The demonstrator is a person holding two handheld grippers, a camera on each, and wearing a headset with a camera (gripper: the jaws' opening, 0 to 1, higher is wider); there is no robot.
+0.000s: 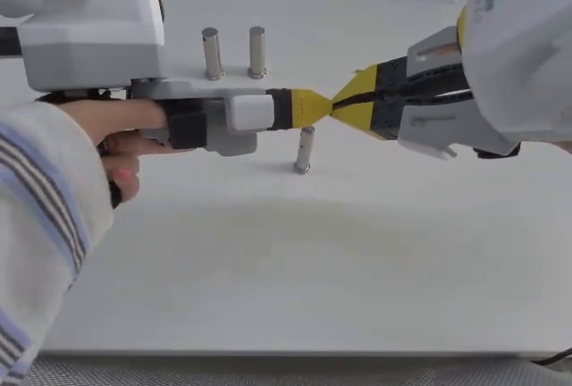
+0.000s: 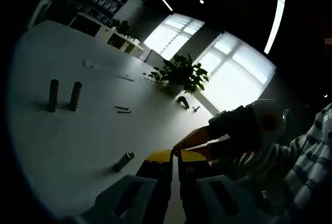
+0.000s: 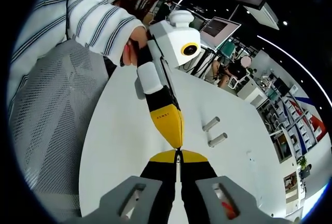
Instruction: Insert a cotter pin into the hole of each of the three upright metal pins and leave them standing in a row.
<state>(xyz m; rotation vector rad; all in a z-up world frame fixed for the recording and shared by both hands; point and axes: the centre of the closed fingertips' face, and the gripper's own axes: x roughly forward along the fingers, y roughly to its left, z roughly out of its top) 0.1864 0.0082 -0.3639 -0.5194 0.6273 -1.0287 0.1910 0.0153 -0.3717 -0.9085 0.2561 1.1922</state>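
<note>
Three metal pins [image 1: 257, 52] stand on the white table [image 1: 268, 261]: two side by side at the back, and the third, the near pin [image 1: 305, 150], apart from them and almost under the grippers. No cotter pin can be made out in any of them; the holes are too small to see.

The left gripper [image 1: 320, 105] and right gripper [image 1: 344, 106] are level above the table, nose to nose, yellow tips touching. Each gripper's jaws look pressed together, with a hairline slit between them. Cannot tell if a cotter pin is pinched there.

Two thin slivers [image 2: 122, 110] lie beyond the pins, possibly spare cotter pins.

Risks, as judged:
- If this is a hand-over, one side releasing before the other grips firmly would drop the piece, and it could bounce away.
- The near pin is slim and tall, so a sideways push at its hole, unbraced, could topple it.
- The near pin sits out of line, so the row is not yet made.
</note>
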